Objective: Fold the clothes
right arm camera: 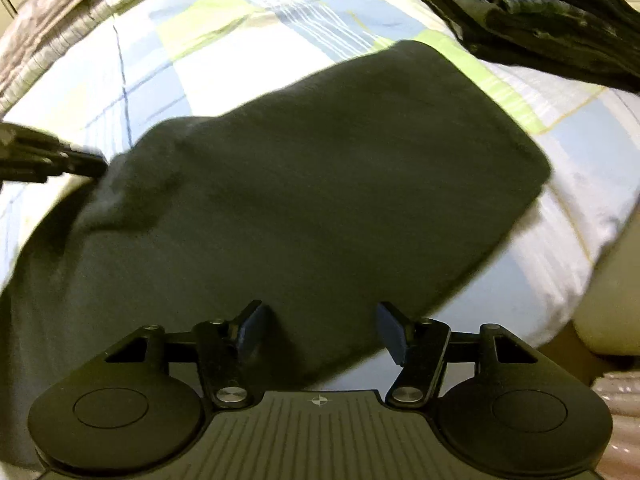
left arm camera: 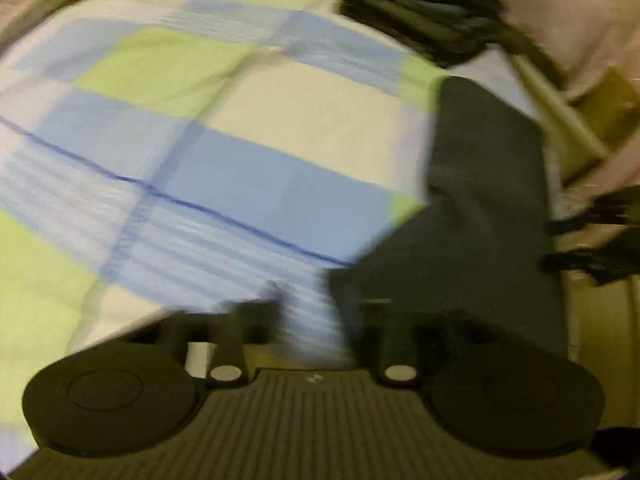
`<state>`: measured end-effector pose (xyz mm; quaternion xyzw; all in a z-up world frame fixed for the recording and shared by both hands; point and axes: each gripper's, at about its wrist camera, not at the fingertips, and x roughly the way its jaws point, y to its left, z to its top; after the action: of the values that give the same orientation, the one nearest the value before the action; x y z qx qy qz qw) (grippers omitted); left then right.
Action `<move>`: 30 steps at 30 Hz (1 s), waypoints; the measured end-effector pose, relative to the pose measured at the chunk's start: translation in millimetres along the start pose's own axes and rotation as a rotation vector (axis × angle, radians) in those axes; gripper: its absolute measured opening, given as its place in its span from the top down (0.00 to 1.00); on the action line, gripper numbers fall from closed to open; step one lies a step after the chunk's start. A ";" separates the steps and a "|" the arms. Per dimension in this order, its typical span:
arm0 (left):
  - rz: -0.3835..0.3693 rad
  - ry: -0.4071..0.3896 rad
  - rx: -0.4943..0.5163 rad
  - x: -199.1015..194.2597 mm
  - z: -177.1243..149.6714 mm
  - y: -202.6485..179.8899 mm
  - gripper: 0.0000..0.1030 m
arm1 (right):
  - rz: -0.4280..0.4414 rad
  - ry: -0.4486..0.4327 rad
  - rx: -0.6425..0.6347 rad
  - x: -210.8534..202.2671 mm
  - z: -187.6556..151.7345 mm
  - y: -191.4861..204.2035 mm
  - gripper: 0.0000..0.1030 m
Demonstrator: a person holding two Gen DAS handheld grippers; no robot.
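Note:
A dark grey garment (right arm camera: 320,168) lies folded flat on the checked bed sheet (right arm camera: 224,40); in the left wrist view it is a dark strip (left arm camera: 480,208) along the bed's right side. My right gripper (right arm camera: 320,320) is open at the garment's near edge, with cloth between the spread fingers but not pinched. My left gripper (left arm camera: 316,304) also looks open despite heavy blur, its right finger over the garment's corner. From the right wrist view the left gripper (right arm camera: 56,160) sits at the garment's left edge. The right gripper (left arm camera: 600,240) shows at the far right.
A pile of dark folded clothes (right arm camera: 540,12) rests at the far right of the bed, also seen as the dark pile (left arm camera: 420,8). A grey patterned blanket (right arm camera: 48,28) lies along the bed's far left. The bed's right edge (right arm camera: 592,248) drops off beside the garment.

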<state>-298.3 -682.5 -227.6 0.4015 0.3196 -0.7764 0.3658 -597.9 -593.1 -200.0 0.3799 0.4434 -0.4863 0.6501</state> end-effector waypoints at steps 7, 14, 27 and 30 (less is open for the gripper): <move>-0.120 -0.088 0.085 -26.3 15.0 -48.4 0.77 | 0.064 -0.178 -0.172 -21.4 23.6 42.2 0.39; -0.119 -0.011 0.198 31.6 7.9 -86.2 0.81 | 0.080 -0.161 -0.497 38.4 38.2 33.0 0.46; -0.124 -0.030 0.178 34.7 34.2 -124.5 0.79 | 0.088 -0.272 -0.572 3.5 62.4 -11.3 0.46; -0.081 0.013 0.197 60.3 34.9 -128.2 0.81 | 0.110 -0.249 -0.678 35.0 73.9 -4.8 0.46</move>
<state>-442.4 -661.2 -236.8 0.4275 0.2602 -0.8155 0.2906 -582.6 -673.0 -209.9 0.1039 0.4757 -0.3183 0.8134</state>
